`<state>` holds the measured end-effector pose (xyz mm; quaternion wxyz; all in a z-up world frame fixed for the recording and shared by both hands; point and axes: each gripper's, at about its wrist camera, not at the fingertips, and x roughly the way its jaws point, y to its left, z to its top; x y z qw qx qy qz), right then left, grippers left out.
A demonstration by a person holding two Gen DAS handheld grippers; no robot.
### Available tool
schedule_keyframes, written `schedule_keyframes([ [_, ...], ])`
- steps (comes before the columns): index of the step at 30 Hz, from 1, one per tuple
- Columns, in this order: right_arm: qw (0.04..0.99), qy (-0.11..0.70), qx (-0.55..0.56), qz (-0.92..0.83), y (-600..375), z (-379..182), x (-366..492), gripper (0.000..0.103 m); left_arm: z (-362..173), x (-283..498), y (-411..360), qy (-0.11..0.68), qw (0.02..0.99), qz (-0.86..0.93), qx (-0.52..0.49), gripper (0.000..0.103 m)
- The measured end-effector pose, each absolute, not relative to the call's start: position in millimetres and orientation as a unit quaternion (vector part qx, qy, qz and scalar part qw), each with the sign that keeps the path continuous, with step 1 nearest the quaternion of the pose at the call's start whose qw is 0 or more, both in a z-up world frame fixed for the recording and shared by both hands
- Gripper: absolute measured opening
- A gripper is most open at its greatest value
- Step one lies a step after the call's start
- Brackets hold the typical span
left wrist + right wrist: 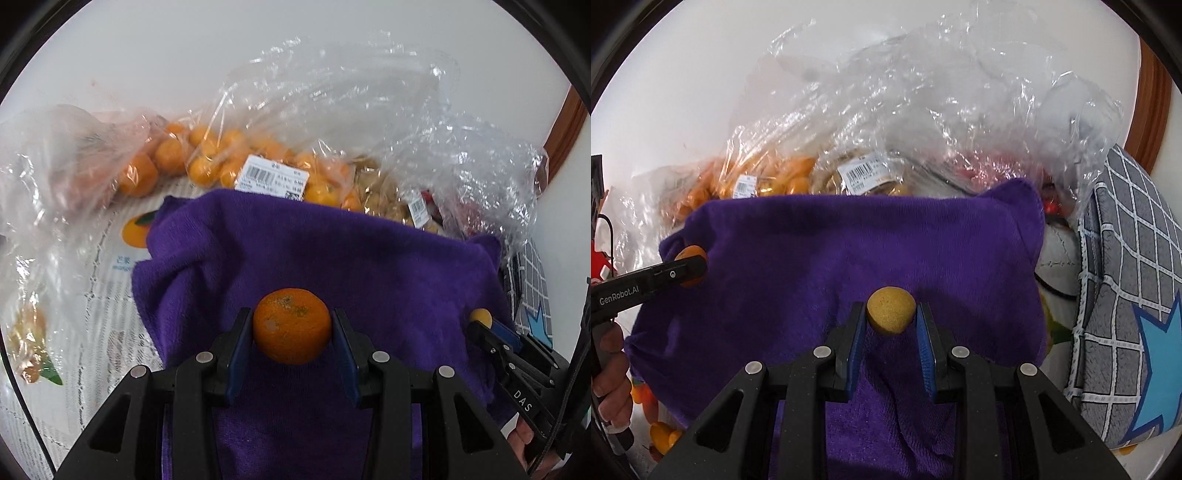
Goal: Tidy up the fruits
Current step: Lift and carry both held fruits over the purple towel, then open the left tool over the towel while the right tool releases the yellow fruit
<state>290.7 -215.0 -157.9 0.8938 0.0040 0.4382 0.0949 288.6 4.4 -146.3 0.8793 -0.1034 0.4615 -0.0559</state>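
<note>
A purple towel [314, 251] lies spread in front of both grippers. My left gripper [292, 328] is shut on an orange mandarin [291, 325] and holds it just above the towel. My right gripper [891, 314] is shut on a small tan round fruit [891, 311], also above the towel [849, 251]. In the left wrist view the right gripper [480, 323] shows at the right edge with its small fruit [480, 315]. In the right wrist view the left gripper [689, 271] enters from the left with the mandarin [690, 253] partly hidden by its fingers.
Behind the towel lie clear plastic bags: one of small oranges [221, 162] with a barcode label [273, 179], one of tan fruit [864, 173], one with red contents [979, 162]. A grey checked cushion [1126, 258] stands right. A printed fruit mat [114, 266] lies left.
</note>
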Motion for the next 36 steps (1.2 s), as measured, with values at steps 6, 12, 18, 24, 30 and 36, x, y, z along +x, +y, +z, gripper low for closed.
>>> schedule_keyframes([
  [6, 0.889, 0.449, 0.003, 0.093, -214, -167, 294, 0.027, -151, 290, 1, 0.470, 0.876, -0.052, -0.097, 0.040],
  [12, 0.888, 0.449, 0.010, 0.095, -217, -170, 290, 0.029, -154, 293, -1, 0.469, 0.878, -0.040, -0.091, 0.040],
  [18, 0.899, 0.426, 0.025, 0.095, -224, -157, 278, 0.050, -148, 291, 0, 0.470, 0.876, -0.036, -0.102, 0.050],
  [24, 0.922, 0.373, 0.035, 0.099, -226, -121, 250, 0.051, -107, 266, 0, 0.433, 0.897, -0.032, -0.086, 0.050],
  [30, 0.936, 0.345, 0.028, 0.067, -231, -93, 206, 0.051, -76, 213, 6, 0.401, 0.911, -0.046, -0.080, 0.050],
  [36, 0.926, 0.372, 0.036, 0.061, -237, -89, 161, 0.051, -66, 160, 16, 0.383, 0.917, -0.070, -0.087, 0.050],
])
